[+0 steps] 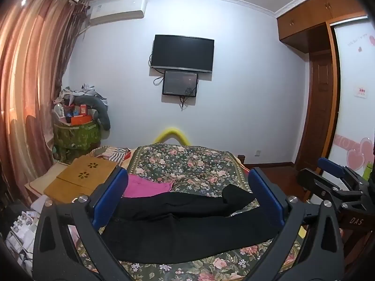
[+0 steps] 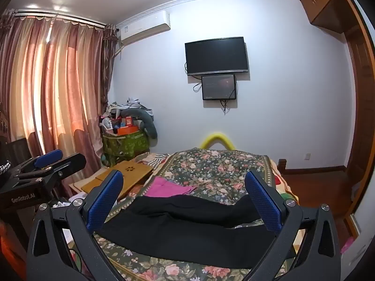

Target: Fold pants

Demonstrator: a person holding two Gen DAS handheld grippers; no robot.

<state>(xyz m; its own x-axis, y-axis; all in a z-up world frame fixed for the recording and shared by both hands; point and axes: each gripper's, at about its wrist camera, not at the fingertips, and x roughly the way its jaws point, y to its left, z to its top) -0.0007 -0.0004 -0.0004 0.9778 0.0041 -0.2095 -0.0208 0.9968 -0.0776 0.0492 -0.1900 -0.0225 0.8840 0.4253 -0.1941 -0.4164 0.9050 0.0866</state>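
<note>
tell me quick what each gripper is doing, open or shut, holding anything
Left gripper: open, holding nothing, above the black pants.
Right gripper: open, holding nothing, also above the pants.

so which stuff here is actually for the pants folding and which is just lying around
For the job:
- black pants, spread across the floral bedspread
- left gripper and right gripper, both jaws open, holding nothing

Just lying about:
- pink garment beyond the pants
- wooden lap tray
- green bag piled with clutter
- yellow foam tube
</note>
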